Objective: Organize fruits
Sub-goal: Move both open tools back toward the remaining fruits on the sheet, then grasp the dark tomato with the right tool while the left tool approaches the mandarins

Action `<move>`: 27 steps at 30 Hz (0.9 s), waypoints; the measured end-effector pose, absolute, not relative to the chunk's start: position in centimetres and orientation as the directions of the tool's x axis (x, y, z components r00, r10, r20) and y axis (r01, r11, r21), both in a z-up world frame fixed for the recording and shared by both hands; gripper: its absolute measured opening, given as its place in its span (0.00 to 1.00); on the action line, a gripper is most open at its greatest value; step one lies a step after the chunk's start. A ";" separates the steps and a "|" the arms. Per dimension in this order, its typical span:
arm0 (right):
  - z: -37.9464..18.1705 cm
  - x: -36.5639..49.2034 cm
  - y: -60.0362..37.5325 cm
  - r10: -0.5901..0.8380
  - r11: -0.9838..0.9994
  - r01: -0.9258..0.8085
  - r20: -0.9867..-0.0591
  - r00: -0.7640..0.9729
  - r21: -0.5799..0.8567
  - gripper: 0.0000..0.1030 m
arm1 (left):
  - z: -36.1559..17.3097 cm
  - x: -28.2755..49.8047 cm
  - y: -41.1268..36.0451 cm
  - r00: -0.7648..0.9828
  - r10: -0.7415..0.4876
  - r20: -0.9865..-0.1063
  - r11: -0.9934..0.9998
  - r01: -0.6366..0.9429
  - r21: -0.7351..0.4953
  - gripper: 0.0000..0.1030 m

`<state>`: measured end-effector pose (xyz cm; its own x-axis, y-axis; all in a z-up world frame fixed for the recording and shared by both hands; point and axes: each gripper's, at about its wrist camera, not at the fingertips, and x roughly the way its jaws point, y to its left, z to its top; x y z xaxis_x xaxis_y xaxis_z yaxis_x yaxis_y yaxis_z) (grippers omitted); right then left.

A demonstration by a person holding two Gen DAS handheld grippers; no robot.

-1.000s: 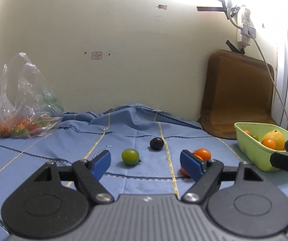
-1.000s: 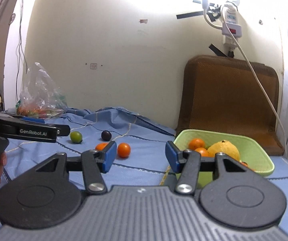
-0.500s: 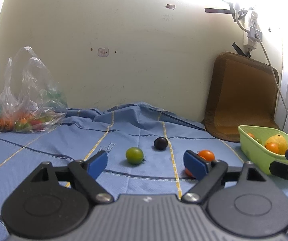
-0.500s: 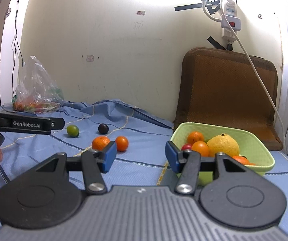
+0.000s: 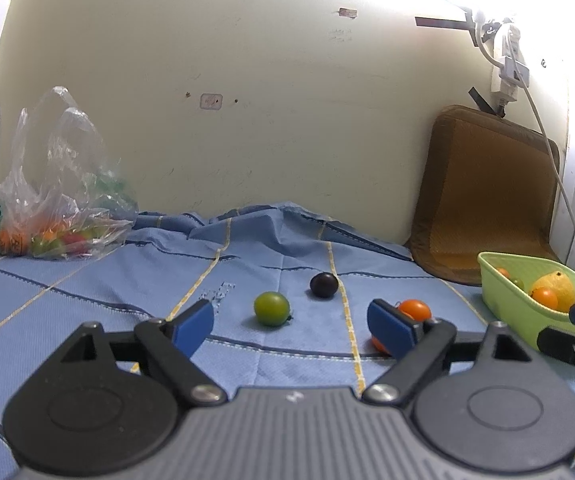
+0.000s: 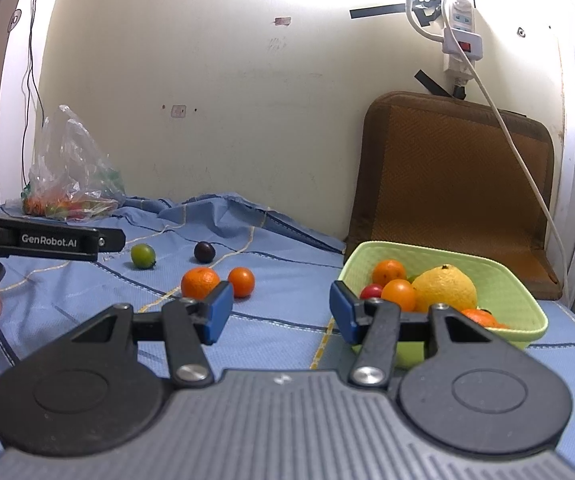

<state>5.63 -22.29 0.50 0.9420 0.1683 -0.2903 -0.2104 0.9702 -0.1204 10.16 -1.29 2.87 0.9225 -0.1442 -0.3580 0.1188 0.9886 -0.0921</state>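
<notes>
- The left claw (image 5: pixel 290 322) hangs low over the blue, yellow-striped cloth (image 5: pixel 87 292), its blue pads wide apart and holding nothing.
- The small round green fruit (image 5: pixel 271 308) lies on the cloth just ahead, in line with the gap between the pads, slightly left of centre; being round, it has no long axis to square up to.
- A dark purple round fruit (image 5: pixel 323 284) sits just behind it; two small orange fruits (image 6: pixel 218 282) lie to the right.
- The right claw (image 6: pixel 281 309) is likewise open and empty, beside the pale green plastic basket (image 6: pixel 519 300) of citrus; the left is probably nearer the green fruit.
- Against the earlier frame, the left view has shifted slightly; the fruits sit marginally further right.
</notes>
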 end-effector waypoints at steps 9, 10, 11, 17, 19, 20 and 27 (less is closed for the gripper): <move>0.4 5.7 -22.2 0.158 0.970 -0.205 -0.300 0.941 -0.132 0.54 | 2.7 10.5 -0.8 0.915 -0.147 -0.376 0.987 0.108 -0.123 0.87; 0.4 5.7 -22.1 0.157 0.969 -0.205 -0.301 0.941 -0.135 0.54 | 2.7 10.5 -0.7 0.914 -0.147 -0.377 0.986 0.107 -0.125 0.88; 0.4 5.7 -22.1 0.157 0.969 -0.205 -0.301 0.941 -0.137 0.54 | 2.7 10.5 -0.7 0.914 -0.146 -0.378 0.986 0.105 -0.128 0.88; 0.3 5.9 -21.8 0.159 0.966 -0.214 -0.319 0.935 -0.148 0.53 | 2.7 10.6 -0.4 0.912 -0.144 -0.383 0.986 0.097 -0.139 0.88; 0.2 6.0 -21.7 0.162 0.964 -0.221 -0.326 0.931 -0.151 0.53 | 2.7 10.6 -0.4 0.912 -0.144 -0.385 0.985 0.096 -0.142 0.88; 0.2 6.1 -21.7 0.166 0.963 -0.225 -0.332 0.929 -0.150 0.53 | 2.7 10.6 -0.3 0.911 -0.145 -0.386 0.985 0.096 -0.143 0.88; 0.4 7.5 -21.6 0.209 0.959 -0.264 -0.376 0.903 -0.100 0.53 | 2.5 11.2 0.5 0.899 -0.146 -0.412 0.980 0.073 -0.188 0.88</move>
